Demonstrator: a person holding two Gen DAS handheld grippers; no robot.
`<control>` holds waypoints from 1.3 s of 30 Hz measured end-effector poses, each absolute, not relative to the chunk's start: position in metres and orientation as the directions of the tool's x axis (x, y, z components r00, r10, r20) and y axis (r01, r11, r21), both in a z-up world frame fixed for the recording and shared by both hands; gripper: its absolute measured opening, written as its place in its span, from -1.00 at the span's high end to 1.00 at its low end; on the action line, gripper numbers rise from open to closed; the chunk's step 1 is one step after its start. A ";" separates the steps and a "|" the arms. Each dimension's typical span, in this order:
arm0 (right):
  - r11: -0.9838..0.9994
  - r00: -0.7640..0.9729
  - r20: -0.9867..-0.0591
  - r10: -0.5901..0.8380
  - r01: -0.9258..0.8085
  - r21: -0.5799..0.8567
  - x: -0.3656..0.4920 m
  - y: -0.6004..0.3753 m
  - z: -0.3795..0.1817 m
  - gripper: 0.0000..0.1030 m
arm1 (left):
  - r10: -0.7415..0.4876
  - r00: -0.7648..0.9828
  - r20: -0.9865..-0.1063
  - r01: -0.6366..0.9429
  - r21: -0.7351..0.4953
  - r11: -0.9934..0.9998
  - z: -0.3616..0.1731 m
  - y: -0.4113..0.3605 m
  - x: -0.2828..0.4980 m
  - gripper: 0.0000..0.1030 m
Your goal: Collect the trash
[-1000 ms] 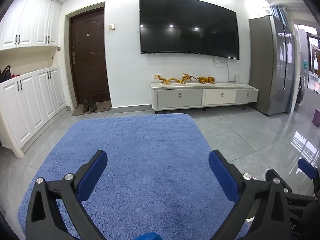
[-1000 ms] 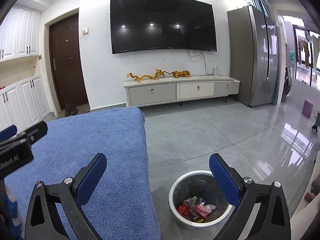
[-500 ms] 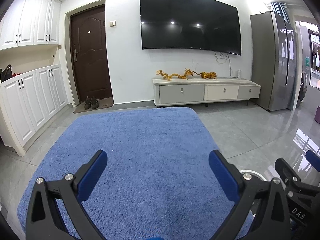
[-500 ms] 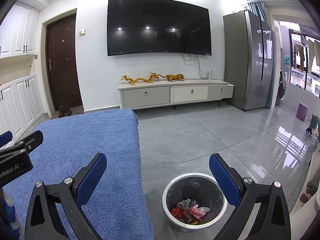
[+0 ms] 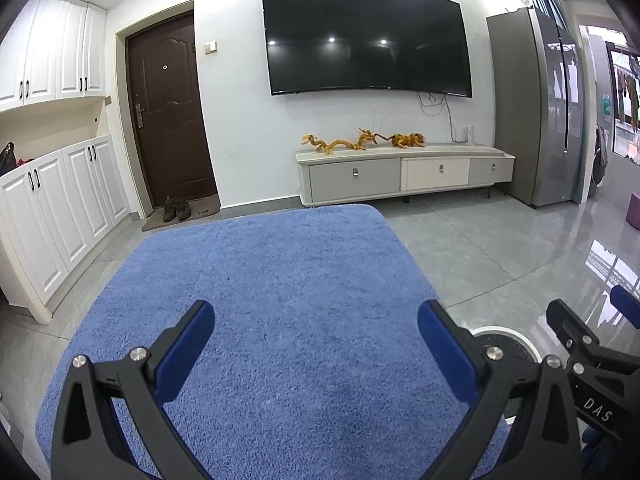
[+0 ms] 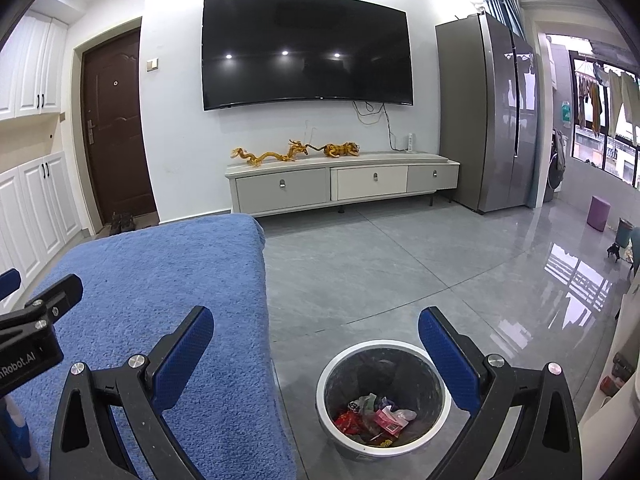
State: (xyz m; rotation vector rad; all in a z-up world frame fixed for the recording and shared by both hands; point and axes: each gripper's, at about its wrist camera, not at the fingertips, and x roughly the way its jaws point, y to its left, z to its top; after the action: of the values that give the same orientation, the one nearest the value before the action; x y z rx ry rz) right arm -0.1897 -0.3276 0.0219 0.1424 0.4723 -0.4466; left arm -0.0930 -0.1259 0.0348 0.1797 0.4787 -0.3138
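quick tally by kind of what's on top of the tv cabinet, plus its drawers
gold dragon figure: 1
gold tiger figure: 1
white power strip: 1
drawers: 3, namely left, middle, right
total: 6

From my left tongs, my right finger hides most of the round white-rimmed grey trash bin (image 5: 505, 335). Inside the bin (image 6: 382, 396), the crumpled red and pink wrappers (image 6: 374, 416) are too jumbled to tell apart.
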 end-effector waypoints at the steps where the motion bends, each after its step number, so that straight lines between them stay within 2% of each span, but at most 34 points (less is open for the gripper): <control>1: 0.894 0.796 -0.470 -0.381 0.447 0.032 -0.190 -0.329 0.022 -1.00 | -0.253 0.840 -0.480 0.338 0.097 0.936 0.034 -0.126 -0.093 -0.98; 39: 0.878 0.784 -0.457 -0.420 0.478 0.013 -0.198 -0.340 0.024 -1.00 | -0.201 0.840 -0.504 0.277 0.080 0.957 0.030 -0.108 -0.082 -0.98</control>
State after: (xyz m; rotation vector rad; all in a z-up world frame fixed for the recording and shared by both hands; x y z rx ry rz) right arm -0.1984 -0.3402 0.0238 0.1308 0.4613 -0.4859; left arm -0.0820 -0.1081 0.0300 0.1522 0.5148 -0.2537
